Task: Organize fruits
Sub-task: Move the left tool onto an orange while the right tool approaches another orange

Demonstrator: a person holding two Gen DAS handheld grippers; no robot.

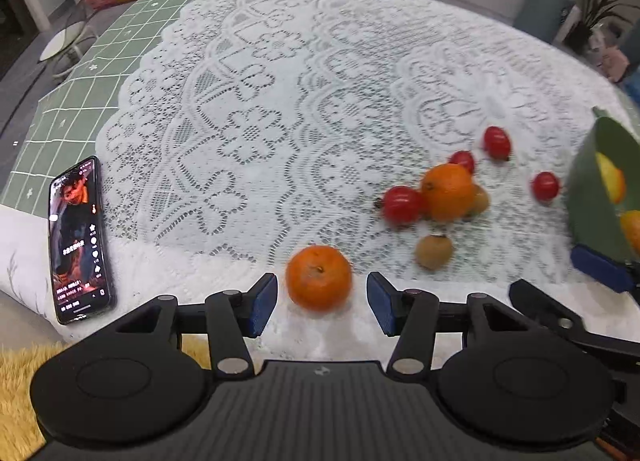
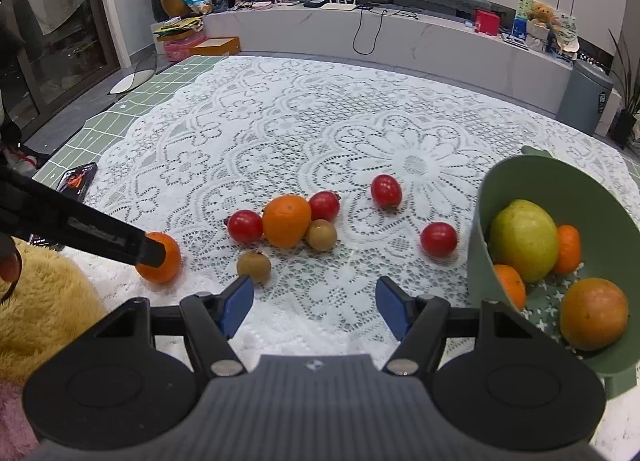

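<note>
Left tool, fingers spread, blue pads either side of a lone orange. Orange sits between the fingertips on the white lace cloth; gap visible on both sides, no contact. Right-wrist view shows the same orange with the left tool's dark finger across its near-left face.

Right tool also spread, holding nothing, low over the cloth. A brown kiwi lies just ahead of its left pad. Further on, a cluster: larger orange touching a red tomato and a second kiwi.

Green bowl at right, tilted toward the camera, holding a yellow-green fruit and oranges.

Phone lies at the bench's left edge, screen lit.
</note>
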